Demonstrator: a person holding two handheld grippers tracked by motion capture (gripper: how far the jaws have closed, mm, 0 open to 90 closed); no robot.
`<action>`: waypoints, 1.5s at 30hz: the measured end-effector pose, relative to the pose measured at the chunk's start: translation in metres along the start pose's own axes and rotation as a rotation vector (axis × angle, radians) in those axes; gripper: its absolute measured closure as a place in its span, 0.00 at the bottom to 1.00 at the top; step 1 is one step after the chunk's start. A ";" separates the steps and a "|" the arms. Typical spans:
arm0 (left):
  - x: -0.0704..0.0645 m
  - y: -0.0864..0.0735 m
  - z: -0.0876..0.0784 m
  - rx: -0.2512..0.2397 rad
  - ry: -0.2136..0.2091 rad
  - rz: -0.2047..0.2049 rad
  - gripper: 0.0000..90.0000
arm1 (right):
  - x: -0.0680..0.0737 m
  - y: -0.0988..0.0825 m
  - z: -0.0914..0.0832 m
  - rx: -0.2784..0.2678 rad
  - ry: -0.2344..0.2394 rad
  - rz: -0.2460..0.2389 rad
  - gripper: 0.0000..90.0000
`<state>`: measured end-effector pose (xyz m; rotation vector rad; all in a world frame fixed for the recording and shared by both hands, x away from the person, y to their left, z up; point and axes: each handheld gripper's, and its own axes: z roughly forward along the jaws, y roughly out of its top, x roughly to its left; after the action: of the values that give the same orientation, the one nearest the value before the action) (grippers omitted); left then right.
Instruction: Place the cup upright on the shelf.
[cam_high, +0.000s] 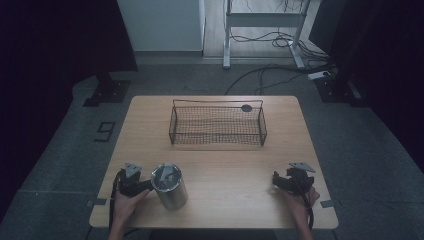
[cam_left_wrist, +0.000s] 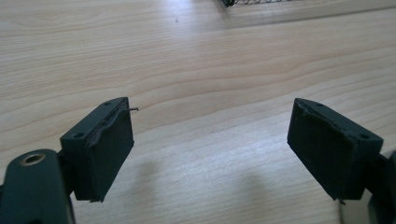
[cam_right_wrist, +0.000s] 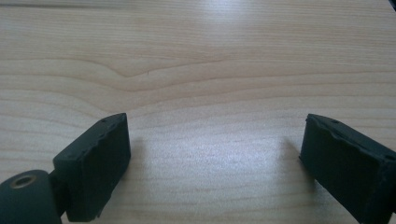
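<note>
My left gripper (cam_high: 133, 179) rests low over the table's front left, held by a hand. In the left gripper view it (cam_left_wrist: 210, 144) stands open, with bare wood between its pads (cam_left_wrist: 109, 149). Just to its right stands an upright shiny metal can (cam_high: 169, 186), close beside the gripper; something grey shows in its open top. My right gripper (cam_high: 289, 179) sits at the front right, also in a hand. The right gripper view has it (cam_right_wrist: 215, 158) open over bare wood. A black wire basket (cam_high: 218, 124) lies across the far middle of the table.
The wooden table (cam_high: 225, 165) has open wood between the two grippers and in front of the basket. A small dark round disc (cam_high: 246, 108) lies at the basket's far right rim. One corner of the basket (cam_left_wrist: 252, 2) peeks in along the left gripper view's upper edge.
</note>
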<state>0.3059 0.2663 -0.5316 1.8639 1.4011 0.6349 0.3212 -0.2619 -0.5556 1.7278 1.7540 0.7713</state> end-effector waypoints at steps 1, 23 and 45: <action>-0.001 0.000 0.000 -0.001 0.001 0.002 0.16 | 0.000 0.000 0.000 0.000 0.000 -0.001 0.10; -0.002 0.001 -0.021 -0.047 -0.010 0.005 0.16 | -0.001 0.000 0.000 0.000 0.007 -0.002 0.09; 0.006 -0.001 -0.064 -0.093 -0.186 0.011 0.09 | -0.001 0.000 0.000 0.000 0.007 -0.002 0.09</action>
<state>0.2600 0.2882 -0.4929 1.8088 1.2215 0.5090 0.3215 -0.2626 -0.5557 1.7246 1.7600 0.7768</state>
